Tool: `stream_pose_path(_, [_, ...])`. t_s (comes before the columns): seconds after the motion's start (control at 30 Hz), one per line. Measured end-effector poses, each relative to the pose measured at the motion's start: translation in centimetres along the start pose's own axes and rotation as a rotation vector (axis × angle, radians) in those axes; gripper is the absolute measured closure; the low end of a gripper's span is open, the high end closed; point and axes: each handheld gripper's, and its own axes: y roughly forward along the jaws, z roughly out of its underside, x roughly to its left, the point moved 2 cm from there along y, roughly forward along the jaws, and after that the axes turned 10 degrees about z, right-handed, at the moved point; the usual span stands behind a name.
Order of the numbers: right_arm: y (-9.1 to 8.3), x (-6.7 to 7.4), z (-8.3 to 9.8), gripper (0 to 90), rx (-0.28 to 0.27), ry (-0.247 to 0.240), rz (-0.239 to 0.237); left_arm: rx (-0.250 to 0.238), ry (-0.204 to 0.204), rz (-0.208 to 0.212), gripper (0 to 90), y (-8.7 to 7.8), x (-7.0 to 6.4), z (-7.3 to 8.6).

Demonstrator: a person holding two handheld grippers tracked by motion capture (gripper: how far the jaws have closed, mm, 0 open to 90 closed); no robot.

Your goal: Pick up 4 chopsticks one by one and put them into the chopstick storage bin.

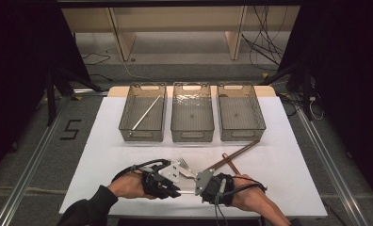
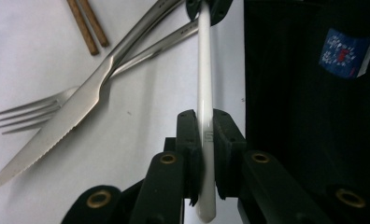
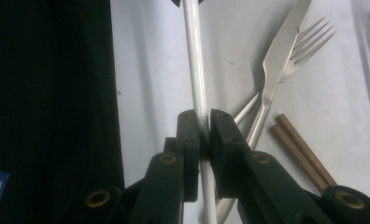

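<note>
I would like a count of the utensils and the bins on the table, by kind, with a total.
White chopsticks: 2, one held by both grippers, one in the left bin
Brown chopsticks: 2
Knife: 1
Fork: 1
Clear plastic bins: 3
Total: 9

In the high view, the white chopstick (image 1: 188, 191) is showing only as a sliver between the left hand-held gripper (image 1: 177, 188) and the right hand-held gripper (image 1: 197, 190), its ends lying hidden under them. Ahead of the left hand-held gripper, the brown chopsticks (image 2: 87, 25) and the knife (image 2: 75, 105) are running off the picture's edges. The fork (image 3: 293, 58) handle is passing out of sight behind the right hand-held gripper.
</note>
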Motion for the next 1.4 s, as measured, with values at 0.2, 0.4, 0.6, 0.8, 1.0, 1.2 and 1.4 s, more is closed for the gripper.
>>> stream_pose_path(0.2, [-1.1, -1.2, 0.4, 69.1, -0.047, 0.110, 0.039, -0.030, -0.028, -0.043, 82.6, -0.9, 0.5, 0.3])
stream_pose_path(0.4, [-3.0, -3.4, 1.4, 50.1, -0.151, 0.272, 0.126, -0.061, -0.089, -0.106, 82.7, -2.0, 1.4, 1.0])
stream_pose_path(0.6, [-3.7, -4.4, 2.1, 39.9, -0.213, 0.383, 0.171, -0.106, -0.184, -0.198, 82.7, -3.4, 2.5, 1.6])
stream_pose_path(0.8, [-3.5, -4.6, 2.5, 37.5, -0.233, 0.407, 0.169, -0.203, -0.312, -0.291, 82.6, -5.2, 3.7, 2.5])
stream_pose_path(1.0, [-2.9, -4.8, 3.1, 34.1, -0.238, 0.447, 0.155, -0.252, -0.363, -0.354, 82.6, -6.9, 4.1, 2.8])
stream_pose_path(1.2, [-2.2, -4.7, 3.5, 32.7, -0.225, 0.469, 0.145, -0.300, -0.399, -0.419, 82.7, -8.6, 5.0, 3.4])
stream_pose_path(1.4, [-2.0, -4.7, 3.7, 31.9, -0.217, 0.485, 0.138, -0.354, -0.468, -0.457, 82.7, -10.1, 6.8, 4.6])
